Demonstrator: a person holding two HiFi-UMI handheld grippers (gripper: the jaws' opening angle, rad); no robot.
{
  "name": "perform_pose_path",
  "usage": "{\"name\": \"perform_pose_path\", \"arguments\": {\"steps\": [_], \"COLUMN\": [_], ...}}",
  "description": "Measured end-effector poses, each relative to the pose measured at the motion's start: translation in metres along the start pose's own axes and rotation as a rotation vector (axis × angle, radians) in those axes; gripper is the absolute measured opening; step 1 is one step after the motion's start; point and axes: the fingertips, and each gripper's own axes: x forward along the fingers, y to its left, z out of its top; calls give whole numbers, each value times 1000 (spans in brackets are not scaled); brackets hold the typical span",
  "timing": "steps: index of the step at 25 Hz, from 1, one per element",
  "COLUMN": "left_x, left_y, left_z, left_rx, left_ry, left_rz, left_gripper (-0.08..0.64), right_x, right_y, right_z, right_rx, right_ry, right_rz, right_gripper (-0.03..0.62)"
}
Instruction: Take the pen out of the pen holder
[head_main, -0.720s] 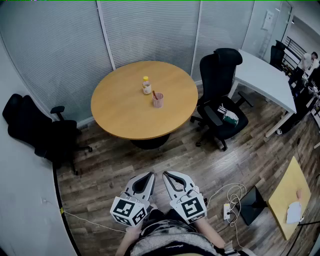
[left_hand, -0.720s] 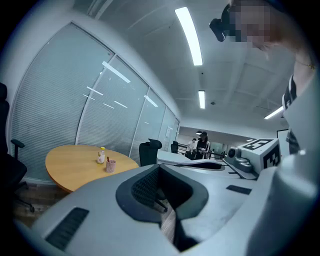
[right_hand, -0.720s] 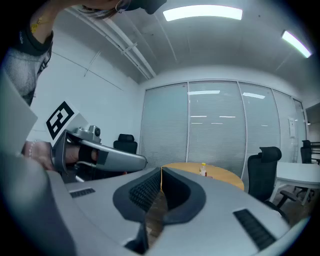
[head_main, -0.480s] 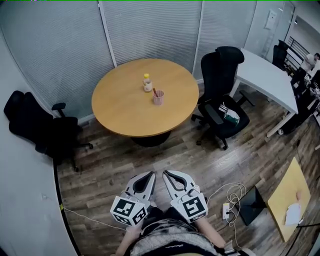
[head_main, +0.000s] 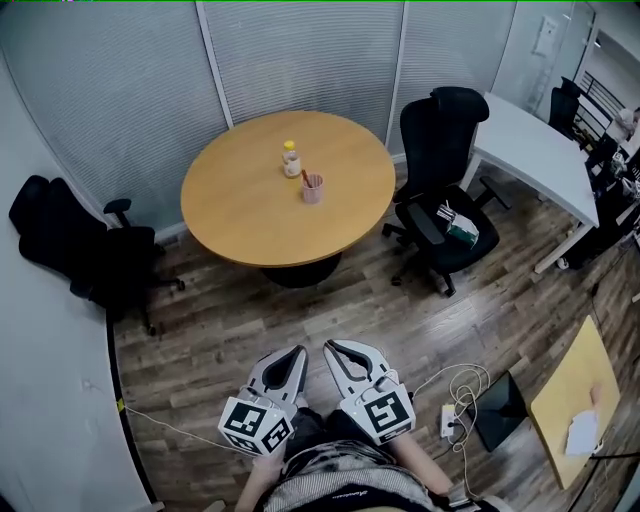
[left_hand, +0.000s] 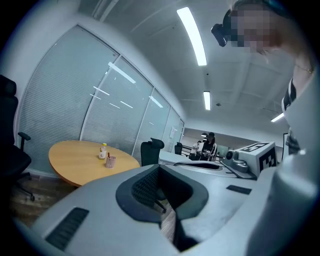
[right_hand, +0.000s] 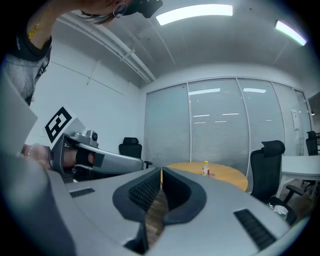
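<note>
Head view: pen (head_main: 307, 178) seemingly inside pen holder (head_main: 313, 191) on table (head_main: 245, 225).

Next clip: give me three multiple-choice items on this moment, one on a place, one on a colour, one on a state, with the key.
1. Where does the pen holder stand?
A) on the round table, beside the bottle
B) on the floor
C) on the white desk

2. What colour is the bottle's cap?
A) blue
B) yellow
C) black

3. How are the left tool and right tool?
A) both wide open
B) left shut on the bottle
C) both shut, empty

Key: 1 A, the holder sits on the tabletop next to the bottle; 2 B, the cap shows yellow; 3 C, each gripper view shows jaws together with nothing between.
</note>
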Motion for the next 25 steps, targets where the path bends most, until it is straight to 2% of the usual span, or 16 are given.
{"name": "perform_pose_path", "arguments": {"steps": [5,12,17,25], "left_x": [0,14,39,79], "left_y": [-3,10,31,80], "left_z": [-10,-8,3,32], "left_rx": [0,-14,-20,37], "left_ry": [12,7,5,22], "left_rz": [25,11,-38,-110], "left_gripper": [5,4,3,5], "right_x": [-2,10,36,96], "right_y": [-4,-12,-30,-63], "right_z": [-3,-3,3,11], "right_rx": [-10,-6,-12,-25], "right_ry": [-6,-6,-14,7], "right_rz": [12,0,-37,-92], "right_gripper": [26,25,26,26]}}
